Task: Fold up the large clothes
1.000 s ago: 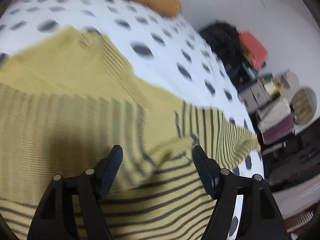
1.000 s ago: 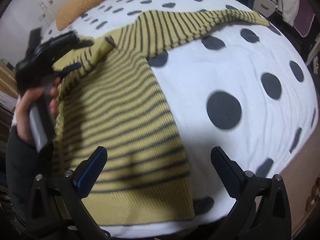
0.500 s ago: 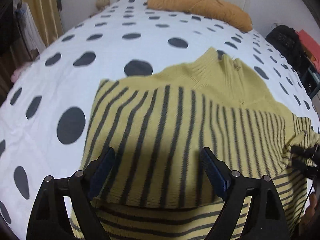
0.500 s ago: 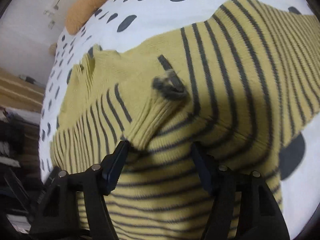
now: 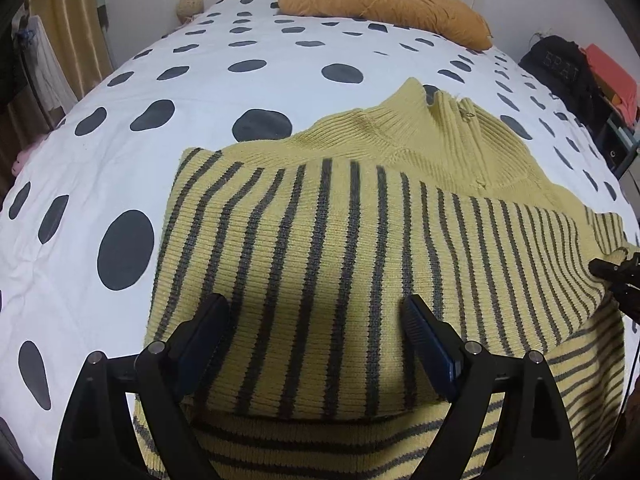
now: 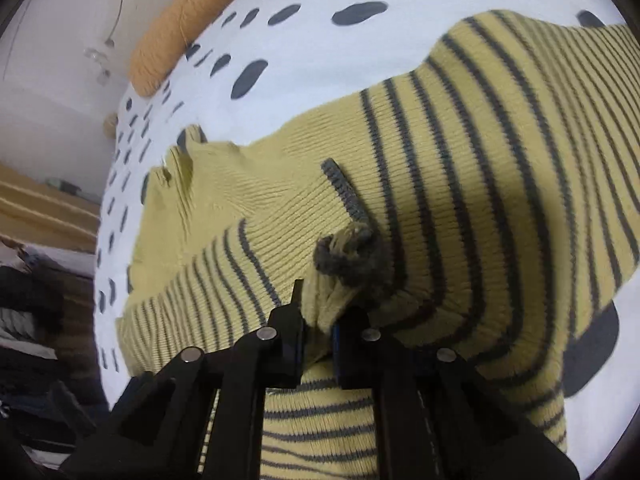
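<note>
Sweater (image 5: 360,264), one: right hand-held gripper (image 6: 318,320) has just clamped its cuff; left hand-held gripper (image 5: 316,332) gapes.

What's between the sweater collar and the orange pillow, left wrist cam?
Only bare polka-dot bedspread lies between the sweater collar and the orange pillow; nothing else rests there. The left wrist view shows this stretch most clearly.

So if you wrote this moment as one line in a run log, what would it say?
task: fold sweater | left gripper: open above folded sleeve | right gripper: just closed, shut on cuff | bed
</note>
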`<state>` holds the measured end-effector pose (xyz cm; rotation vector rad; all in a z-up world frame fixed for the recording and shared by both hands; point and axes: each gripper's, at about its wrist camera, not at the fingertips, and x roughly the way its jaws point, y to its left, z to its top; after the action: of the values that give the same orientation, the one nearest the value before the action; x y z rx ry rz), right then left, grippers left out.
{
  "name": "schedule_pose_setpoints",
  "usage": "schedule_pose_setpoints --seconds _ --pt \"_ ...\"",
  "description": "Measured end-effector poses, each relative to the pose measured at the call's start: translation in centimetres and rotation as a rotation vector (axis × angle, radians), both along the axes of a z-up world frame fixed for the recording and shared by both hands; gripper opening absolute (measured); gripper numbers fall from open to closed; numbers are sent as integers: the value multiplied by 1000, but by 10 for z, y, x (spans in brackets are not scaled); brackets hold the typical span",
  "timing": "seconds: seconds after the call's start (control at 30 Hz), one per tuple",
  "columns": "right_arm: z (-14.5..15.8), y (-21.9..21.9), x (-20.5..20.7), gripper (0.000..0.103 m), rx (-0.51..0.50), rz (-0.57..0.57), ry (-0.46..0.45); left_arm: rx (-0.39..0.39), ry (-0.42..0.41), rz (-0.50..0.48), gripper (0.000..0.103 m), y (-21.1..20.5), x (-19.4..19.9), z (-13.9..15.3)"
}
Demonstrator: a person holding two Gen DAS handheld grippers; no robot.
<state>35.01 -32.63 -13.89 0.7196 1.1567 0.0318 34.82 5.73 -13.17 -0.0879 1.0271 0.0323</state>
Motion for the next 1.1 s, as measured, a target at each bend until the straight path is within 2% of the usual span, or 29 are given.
schedule_pose_setpoints --seconds 0.07,0.13,0.2,0.23,0.3,0.37,0.4,0.47,0.5,0.53,0.6,0.63,0.7,0.8,0.9,1.0,1.07,1.1 --pt "12 -8 -13 11 -32 -10 -30 -49 -14 -16 89 -1 -3 2" --pt "19 -14 -21 11 -79 -22 -46 -58 -22 -25 89 -3 -3 1" --pt "6 -15 -13 12 -125 0 7 0 7 -23 90 -9 2 -10" --pt "-5 -15 -9 12 -115 11 43 26 17 -26 90 -13 4 -14" --pt "-11 -24 -12 16 -50 12 27 70 1 -39 95 -19 4 -19" --pt "-4 -39 -22 26 -14 14 8 86 4 -43 96 -21 4 -21" --pt "4 -52 -33 34 -22 -10 -13 85 9 -43 98 -21 5 -22" --pt "24 -82 -57 56 -101 -92 -54 78 23 -35 98 -20 8 -23" --pt "35 -104 -72 74 -155 -146 -75 77 21 -26 98 -21 8 -21" --pt "44 -127 -87 80 -201 -217 -101 79 14 -18 97 -23 6 -18" --pt "59 -171 -112 80 -273 -328 -129 49 -12 -34 95 -33 0 -7" --pt "64 -198 -122 80 -291 -386 -124 -6 -25 -66 95 -43 -4 1" --pt "64 -243 -133 80 -262 -471 -109 -72 -27 -113 96 -64 -7 10" --pt "48 -308 -130 80 -188 -578 -55 -134 -7 -208 96 -112 -8 16" --pt "28 -350 -114 80 -151 -605 -25 -167 4 -267 96 -162 -8 16" --pt "13 -378 -99 80 -73 -639 -46 -264 46 -331 96 -219 -9 10" --pt "2 -394 -85 78 -52 -620 -24 -301 76 -376 96 -256 -13 5" --pt "-4 -397 -77 62 -50 -600 -16 -309 88 -392 96 -272 -16 3"
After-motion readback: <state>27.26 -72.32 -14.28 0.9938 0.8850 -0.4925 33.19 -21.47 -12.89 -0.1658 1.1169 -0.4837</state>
